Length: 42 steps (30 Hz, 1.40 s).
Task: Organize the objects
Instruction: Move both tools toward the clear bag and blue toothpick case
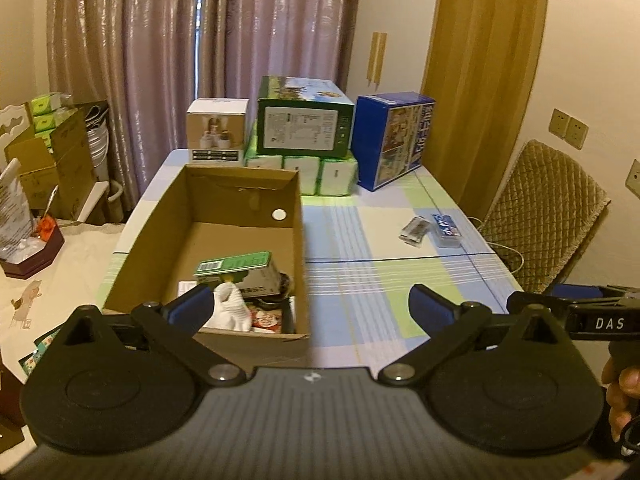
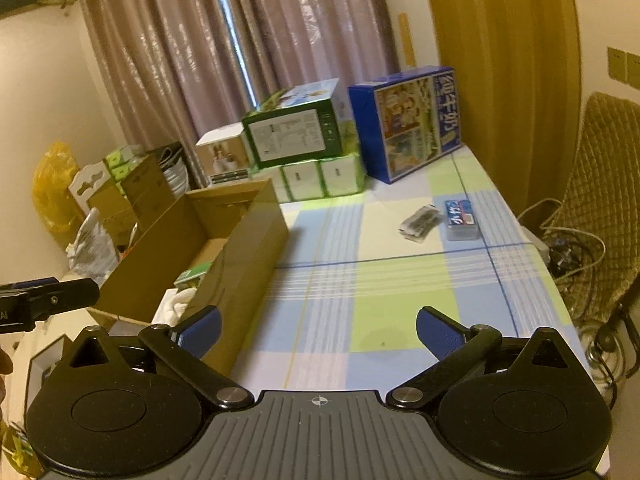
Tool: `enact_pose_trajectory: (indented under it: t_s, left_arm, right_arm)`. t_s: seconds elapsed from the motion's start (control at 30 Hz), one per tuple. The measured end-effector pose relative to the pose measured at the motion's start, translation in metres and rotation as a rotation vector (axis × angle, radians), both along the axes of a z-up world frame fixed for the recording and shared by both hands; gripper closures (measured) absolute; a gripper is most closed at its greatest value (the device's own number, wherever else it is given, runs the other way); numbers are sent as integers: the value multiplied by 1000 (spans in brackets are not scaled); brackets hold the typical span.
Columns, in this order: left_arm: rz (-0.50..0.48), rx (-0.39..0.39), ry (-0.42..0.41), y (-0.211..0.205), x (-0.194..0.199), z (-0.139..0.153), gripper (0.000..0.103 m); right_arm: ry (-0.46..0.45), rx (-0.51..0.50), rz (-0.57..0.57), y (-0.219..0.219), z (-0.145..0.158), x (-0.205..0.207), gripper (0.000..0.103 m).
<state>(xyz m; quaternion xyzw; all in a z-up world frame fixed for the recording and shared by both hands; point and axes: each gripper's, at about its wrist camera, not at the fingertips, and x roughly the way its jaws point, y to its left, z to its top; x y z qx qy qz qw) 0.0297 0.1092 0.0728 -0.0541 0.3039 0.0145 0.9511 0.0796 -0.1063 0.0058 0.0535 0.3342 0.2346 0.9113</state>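
Left gripper (image 1: 310,306): jaws wide apart, empty, held above the near end of the carton (image 1: 298,240) and the tablecloth (image 1: 360,280). Right gripper (image 2: 318,330): jaws wide apart, empty, held over the near tablecloth, just right of the carton's long wall.

Carton: open-topped, on the left half of the table, long axis running away from the cameras. Contents bunched at the near end: green box (image 1: 236,264) lying tilted on top, white cloth (image 1: 232,308) beside the left finger, further packets beneath, too jumbled to identify. Far half of the carton floor bare.

Outside the carton, at the right edge of the table: silver packet (image 2: 420,222) and blue pack (image 2: 462,218), just beside each other, well apart from both grippers.

At the far edge: stacked boxes (image 1: 304,128) and a blue box (image 1: 394,140), upright.
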Motion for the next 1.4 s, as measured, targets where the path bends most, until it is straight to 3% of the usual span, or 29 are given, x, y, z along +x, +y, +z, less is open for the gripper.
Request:
enact_pose_trajectory:
  t_s: [0.5, 0.77, 1.23, 1.4]
  left_arm:
    - [-92, -27, 19, -38, 25, -8, 1]
    - [-146, -36, 36, -67, 59, -14, 1]
    - [-184, 35, 46, -117, 182, -65, 1]
    - [-201, 70, 20, -128, 225, -88, 1]
  right_arm:
    - [19, 9, -100, -49, -5, 9, 2]
    - [14, -14, -152, -75, -11, 31, 2]
    - [8, -56, -231, -117, -47, 120, 3]
    - [10, -57, -243, -115, -66, 159, 13]
